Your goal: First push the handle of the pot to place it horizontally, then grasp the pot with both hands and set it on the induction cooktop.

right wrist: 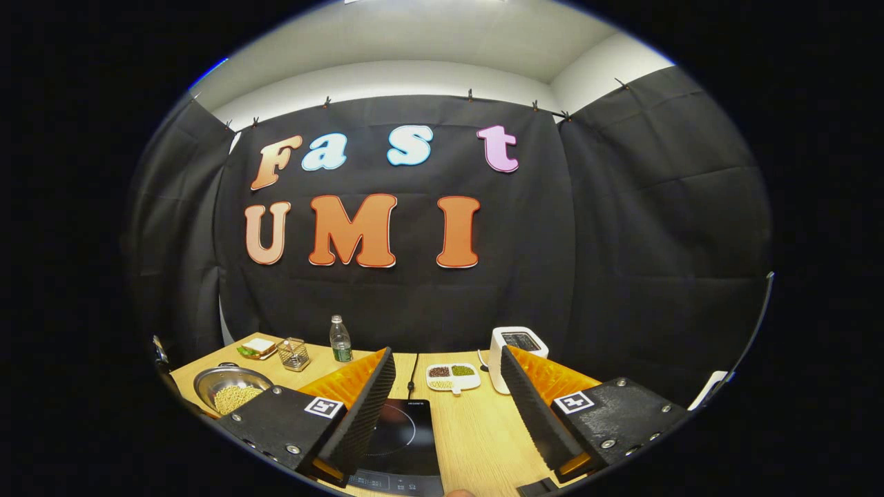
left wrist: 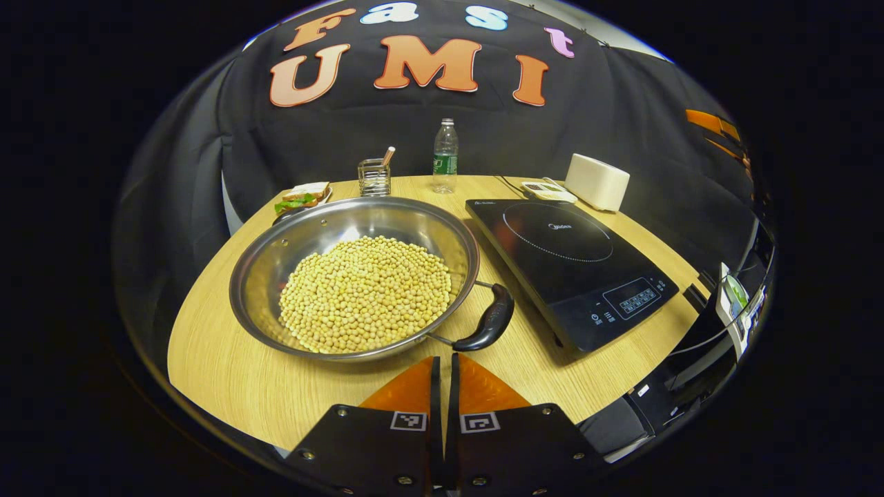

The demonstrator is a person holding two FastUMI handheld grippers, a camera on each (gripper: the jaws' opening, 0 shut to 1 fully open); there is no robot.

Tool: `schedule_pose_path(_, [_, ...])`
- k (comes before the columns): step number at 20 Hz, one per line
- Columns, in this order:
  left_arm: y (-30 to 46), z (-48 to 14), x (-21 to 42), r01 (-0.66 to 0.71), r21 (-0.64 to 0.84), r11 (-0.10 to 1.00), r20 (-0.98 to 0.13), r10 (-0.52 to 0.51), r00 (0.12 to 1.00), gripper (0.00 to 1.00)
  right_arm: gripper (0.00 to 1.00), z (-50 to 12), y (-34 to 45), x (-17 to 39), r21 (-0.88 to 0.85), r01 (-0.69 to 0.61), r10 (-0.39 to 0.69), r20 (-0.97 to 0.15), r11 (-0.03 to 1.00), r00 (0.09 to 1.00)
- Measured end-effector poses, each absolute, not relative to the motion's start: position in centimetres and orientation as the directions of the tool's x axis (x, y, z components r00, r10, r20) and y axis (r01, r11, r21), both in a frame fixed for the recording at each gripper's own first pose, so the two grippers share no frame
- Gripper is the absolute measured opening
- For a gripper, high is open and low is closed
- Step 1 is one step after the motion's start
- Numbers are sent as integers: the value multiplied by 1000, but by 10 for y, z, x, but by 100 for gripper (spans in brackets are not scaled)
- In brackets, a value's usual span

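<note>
1. The pot (left wrist: 353, 276), heaped with yellow beans (left wrist: 366, 293), sits on the worktop (left wrist: 221, 373) just left of the induction cooktop (left wrist: 570, 266); its handle (left wrist: 489, 319) points toward the camera side, near the cooktop's edge.
2. The left gripper (left wrist: 442, 386) hovers just short of the handle, jaws together.
3. The right gripper (right wrist: 447, 407) is held high above the cooktop, jaws wide apart.
4. Risk: a hard push may drive the handle against the cooktop or slide the pot instead of turning it.
5. Risk: an uneven two-handed lift is likely to tilt the shallow pot and spill beans.
</note>
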State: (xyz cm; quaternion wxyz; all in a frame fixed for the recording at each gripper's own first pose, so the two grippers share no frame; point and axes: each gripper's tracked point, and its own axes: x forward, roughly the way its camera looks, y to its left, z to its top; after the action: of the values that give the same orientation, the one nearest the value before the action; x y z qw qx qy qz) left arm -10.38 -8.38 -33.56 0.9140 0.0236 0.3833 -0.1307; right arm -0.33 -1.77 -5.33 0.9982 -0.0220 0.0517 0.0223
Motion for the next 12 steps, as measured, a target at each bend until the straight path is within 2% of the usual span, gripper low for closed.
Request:
schedule_pose_path(1, [-86, -335, -101, 259, -53, 964, -706, -219, 673, 2, 100, -53, -19, -3, -43, -44, 39, -104, 998, 994])
schedule_pose_path(2, [-87, -336, -100, 262, -46, 964, -708, -217, 672, 3, 95, -54, -21, -2, -45, -41, 36, -105, 998, 994])
schedule_pose_path(4, [-91, -336, -99, 264, -37, 964, -709, -212, 673, 3, 95, -56, -23, -2, -43, -36, 31, -106, 998, 994])
schedule_pose_path(5, [-93, -337, -96, 265, -34, 964, -709, -210, 673, 3, 100, -56, -24, -1, -39, -35, 31, -107, 999, 994])
schedule_pose_path(10, [-103, -341, -88, 276, -32, 961, -709, -216, 671, 2, 89, -62, -25, 1, -48, -39, 33, -118, 998, 993])
schedule_pose_path(11, [-105, -340, -85, 275, -36, 961, -707, -219, 672, 2, 95, -62, -28, 2, -54, -34, 28, -118, 998, 993])
schedule_pose_path(12, [-107, -342, -83, 276, -39, 961, -707, -221, 672, 2, 95, -62, -29, 4, -56, -31, 24, -118, 998, 993])
